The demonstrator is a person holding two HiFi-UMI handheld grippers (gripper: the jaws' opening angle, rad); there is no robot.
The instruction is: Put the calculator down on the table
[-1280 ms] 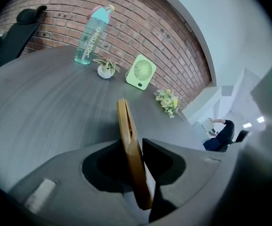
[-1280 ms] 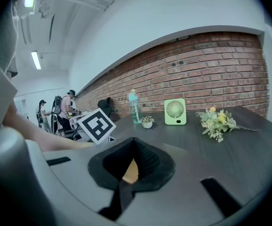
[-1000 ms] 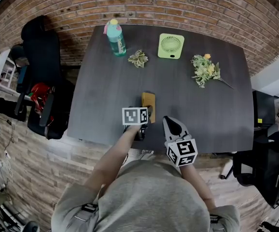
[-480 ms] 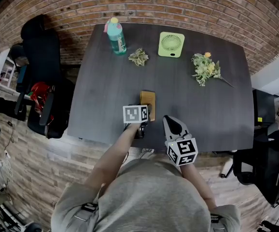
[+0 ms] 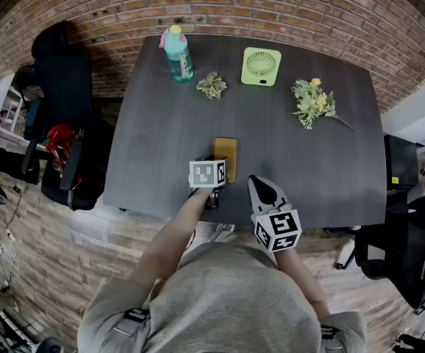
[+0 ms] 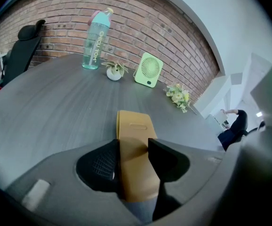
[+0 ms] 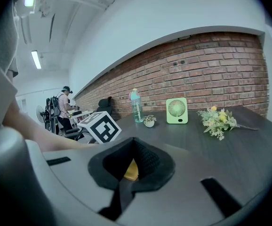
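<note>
The left claw [image 6: 133,144] is being opened about as wide as it goes, so nothing is really gripped, and the right claw [image 7: 133,147] is pinched shut and empty off to the side. The dark table [image 5: 308,168] is already under the yellow calculator [image 6: 132,121], which is laid flat near the front edge with its near end between the left jaws. If the claw gets pulled back crooked, the calculator could probably be snagged by a pad and dragged toward that edge.

Office-like workroom, red brick wall [image 5: 271,6] ran behind the far edge of a dark grey wood-grain table [image 5: 161,145], black swivel chairs [image 5: 65,87] stood off its left edge, strip lights [image 7: 34,59] glowed overhead
</note>
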